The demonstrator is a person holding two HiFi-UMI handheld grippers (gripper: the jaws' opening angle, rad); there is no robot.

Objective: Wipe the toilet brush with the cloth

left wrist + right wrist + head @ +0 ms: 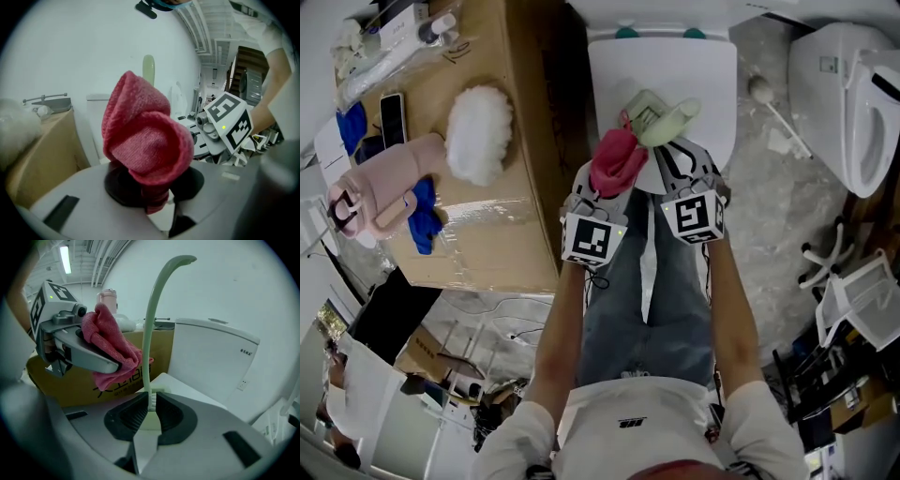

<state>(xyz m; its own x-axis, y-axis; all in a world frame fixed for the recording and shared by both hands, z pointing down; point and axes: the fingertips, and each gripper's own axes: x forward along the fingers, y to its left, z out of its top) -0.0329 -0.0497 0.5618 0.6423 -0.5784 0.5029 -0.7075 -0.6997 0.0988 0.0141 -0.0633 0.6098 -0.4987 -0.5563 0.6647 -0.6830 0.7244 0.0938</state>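
Note:
Above the closed white toilet lid (pixel 684 70), both grippers are held close together in the head view. My left gripper (pixel 154 187) is shut on a bunched red cloth (pixel 145 140), which stands up out of its jaws; the same cloth (pixel 617 159) appears from above. My right gripper (pixel 150 411) is shut on the thin pale green handle of the toilet brush (pixel 152 324), which rises and curves over at its top. The brush (pixel 661 117) lies just right of the cloth. In the right gripper view the cloth (pixel 110 345) almost touches the handle.
A large cardboard box (pixel 502 234) stands left of the toilet, with a white fluffy item (pixel 478 131) and a pink item (pixel 384 183) on it. A second toilet (pixel 853 103) is at the right, and a white brush (pixel 769 98) lies on the floor. The person's legs (pixel 647 300) are below the grippers.

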